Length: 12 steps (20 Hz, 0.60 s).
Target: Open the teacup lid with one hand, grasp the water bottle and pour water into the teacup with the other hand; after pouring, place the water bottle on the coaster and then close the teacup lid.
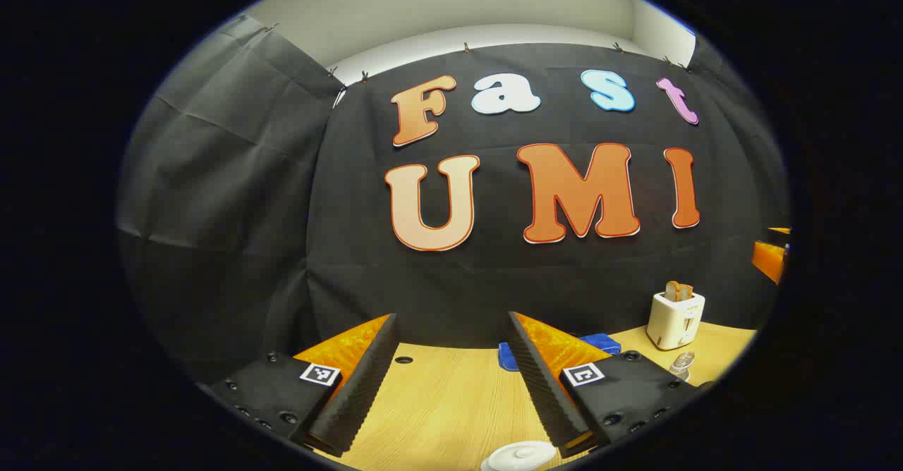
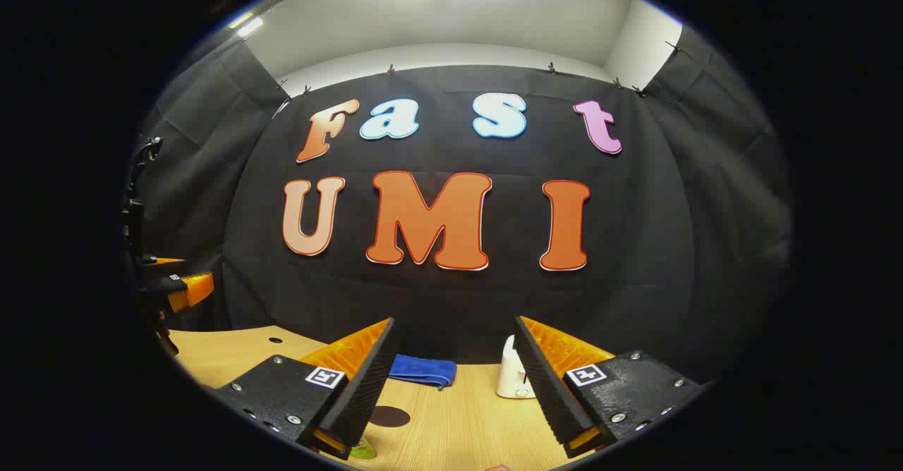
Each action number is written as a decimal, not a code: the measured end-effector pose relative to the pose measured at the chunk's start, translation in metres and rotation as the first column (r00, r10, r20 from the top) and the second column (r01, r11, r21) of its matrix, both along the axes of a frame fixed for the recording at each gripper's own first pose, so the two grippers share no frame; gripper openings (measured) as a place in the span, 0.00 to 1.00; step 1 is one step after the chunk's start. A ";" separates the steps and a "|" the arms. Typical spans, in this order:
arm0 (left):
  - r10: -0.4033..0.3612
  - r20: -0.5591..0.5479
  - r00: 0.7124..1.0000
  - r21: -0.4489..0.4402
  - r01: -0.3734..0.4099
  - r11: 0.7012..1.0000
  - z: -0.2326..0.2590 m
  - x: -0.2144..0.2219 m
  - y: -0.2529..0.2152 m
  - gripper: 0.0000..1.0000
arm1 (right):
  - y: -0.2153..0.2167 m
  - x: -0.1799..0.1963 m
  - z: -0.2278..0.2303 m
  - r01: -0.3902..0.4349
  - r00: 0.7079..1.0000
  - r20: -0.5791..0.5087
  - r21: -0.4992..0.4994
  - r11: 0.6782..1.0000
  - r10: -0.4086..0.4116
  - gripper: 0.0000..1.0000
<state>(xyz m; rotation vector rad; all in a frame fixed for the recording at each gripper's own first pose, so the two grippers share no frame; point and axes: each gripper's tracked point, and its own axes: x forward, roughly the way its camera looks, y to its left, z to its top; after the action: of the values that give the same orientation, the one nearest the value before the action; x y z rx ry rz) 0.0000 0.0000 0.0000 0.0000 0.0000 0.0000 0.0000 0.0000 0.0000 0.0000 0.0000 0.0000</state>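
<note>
- Below the left gripper [image 1: 451, 379], at six o'clock just under its wide-open, empty fingers, sits the round white teacup lid [image 1: 520, 455] on the pale wooden table [image 1: 437, 407]; a short downward reach should meet it.
- Right gripper [image 2: 455, 383] hangs equally wide and empty; a green-tinted object [image 2: 363, 450], perhaps the bottle, shows at seven o'clock beside a dark round coaster [image 2: 389, 416].
- Farther off: blue folded cloth [image 2: 422, 369] at twelve o'clock, white toaster [image 1: 675, 319] at two o'clock, neither obstructing.
</note>
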 end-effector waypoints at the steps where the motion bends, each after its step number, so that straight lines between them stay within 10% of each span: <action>1: -0.007 0.004 1.000 -0.004 0.007 1.000 0.000 0.000 -0.002 0.99 | 0.000 0.000 -0.001 0.000 1.000 -0.002 -0.003 1.000 0.000 0.98; 12: 0.002 0.032 0.999 0.013 -0.002 1.000 0.005 -0.002 0.005 0.99 | 0.004 0.000 -0.005 -0.019 1.000 -0.008 0.011 1.000 0.019 0.98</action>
<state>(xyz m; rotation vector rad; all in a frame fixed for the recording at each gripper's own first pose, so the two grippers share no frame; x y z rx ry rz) -0.0018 0.0050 0.0054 0.0135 -0.0321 0.0020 0.0002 0.0042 -0.0046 0.0109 0.0082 0.0192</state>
